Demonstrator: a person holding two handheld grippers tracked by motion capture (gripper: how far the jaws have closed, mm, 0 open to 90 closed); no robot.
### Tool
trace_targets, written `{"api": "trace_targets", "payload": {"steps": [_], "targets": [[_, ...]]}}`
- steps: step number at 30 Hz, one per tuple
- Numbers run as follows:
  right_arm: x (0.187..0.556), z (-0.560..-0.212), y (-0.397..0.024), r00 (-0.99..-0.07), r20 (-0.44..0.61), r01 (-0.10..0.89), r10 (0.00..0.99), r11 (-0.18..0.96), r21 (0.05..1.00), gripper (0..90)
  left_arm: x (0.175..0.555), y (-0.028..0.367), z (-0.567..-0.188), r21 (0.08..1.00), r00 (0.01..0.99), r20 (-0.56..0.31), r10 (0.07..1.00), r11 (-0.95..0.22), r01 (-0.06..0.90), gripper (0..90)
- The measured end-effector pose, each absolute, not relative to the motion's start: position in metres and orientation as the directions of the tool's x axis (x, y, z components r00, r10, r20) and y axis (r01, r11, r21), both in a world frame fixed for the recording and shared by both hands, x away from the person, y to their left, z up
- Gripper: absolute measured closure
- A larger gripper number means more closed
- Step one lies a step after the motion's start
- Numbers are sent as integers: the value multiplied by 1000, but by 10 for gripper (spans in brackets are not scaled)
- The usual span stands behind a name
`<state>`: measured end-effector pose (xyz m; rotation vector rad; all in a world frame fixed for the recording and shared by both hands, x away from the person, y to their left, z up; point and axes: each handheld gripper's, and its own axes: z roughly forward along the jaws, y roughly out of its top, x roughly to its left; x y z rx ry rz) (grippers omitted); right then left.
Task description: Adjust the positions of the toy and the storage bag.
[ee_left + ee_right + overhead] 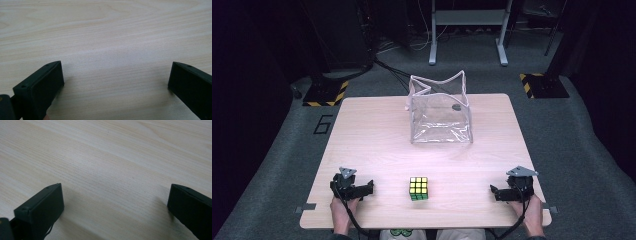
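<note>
Left hand-held gripper [362,189] rested near the front-left corner of the tabletop [377,135], its 2 blocky, matte black jaws spread wide apart over bare wood. Likewise, the right hand-held gripper [498,193] sat near the front-right corner with its jaws apart and nothing between them. Between the 2, closer to the left one yet apart from both, a puzzle cube [418,188] stood near the front edge, its 3-by-3 top face mostly yellow, the near face green. Farther back, at the middle, stood a clear, soft plastic bag [439,112] with pale-trimmed edges, boxy and open-topped. Pale wood grain with fine streaks ran across the smooth surface.
</note>
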<state>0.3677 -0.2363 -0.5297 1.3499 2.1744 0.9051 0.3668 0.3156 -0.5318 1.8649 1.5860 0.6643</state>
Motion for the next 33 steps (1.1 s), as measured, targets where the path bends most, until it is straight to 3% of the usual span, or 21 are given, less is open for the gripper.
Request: {"api": "trace_targets", "payload": {"steps": [15, 33], "targets": [[371, -526, -234, -438, -25, 640, 899, 331, 694, 0, 367, 316, -532, 716, 165, -7, 986, -110, 689, 1], [377, -506, -223, -445, 33, 636, 895, 290, 715, 7, 367, 316, -532, 717, 166, -8, 986, -110, 688, 2]]}}
